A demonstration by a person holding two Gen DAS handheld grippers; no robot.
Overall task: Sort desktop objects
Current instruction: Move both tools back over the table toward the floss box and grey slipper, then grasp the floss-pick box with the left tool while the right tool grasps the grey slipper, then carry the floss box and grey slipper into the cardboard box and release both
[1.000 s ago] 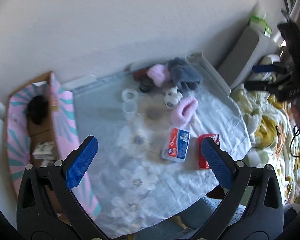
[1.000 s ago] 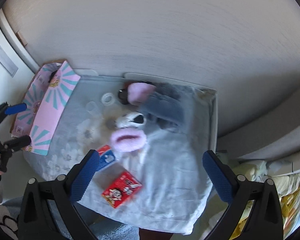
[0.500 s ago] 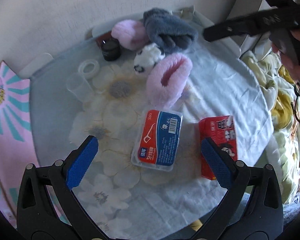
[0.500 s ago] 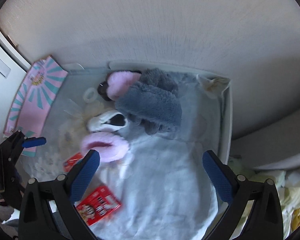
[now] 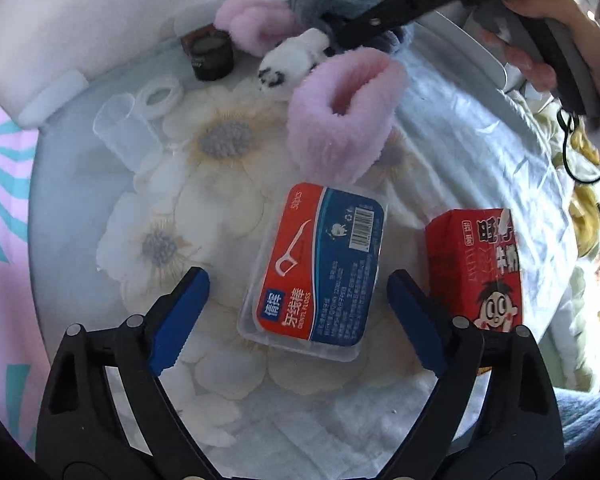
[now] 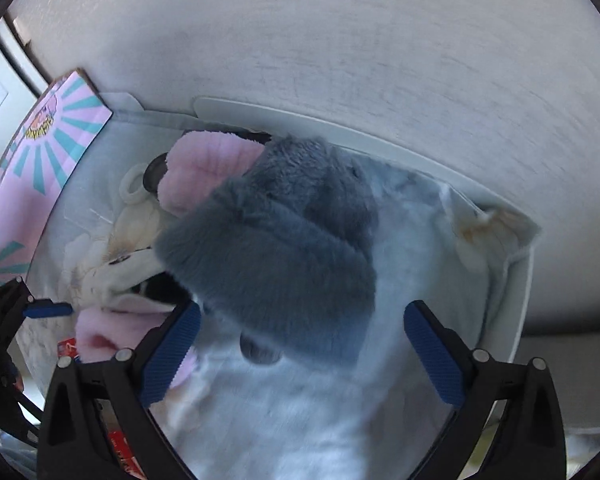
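The floss box (image 5: 314, 270), clear plastic with a red-and-blue label, lies flat on the floral cloth (image 5: 204, 184), just below the pink slipper (image 5: 340, 116), its long axis running toward that slipper. The left gripper (image 5: 298, 314) straddles its near end, jaws closing but apart. The right gripper (image 6: 300, 356), narrowing too, brackets the grey slipper (image 6: 276, 264) without touching it.

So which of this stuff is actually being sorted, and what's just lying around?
Being sorted:
dental floss box
red milk carton
grey fluffy slipper
pink fluffy slipper
panda plush
clear cup

Lying about:
floral tablecloth
bedding
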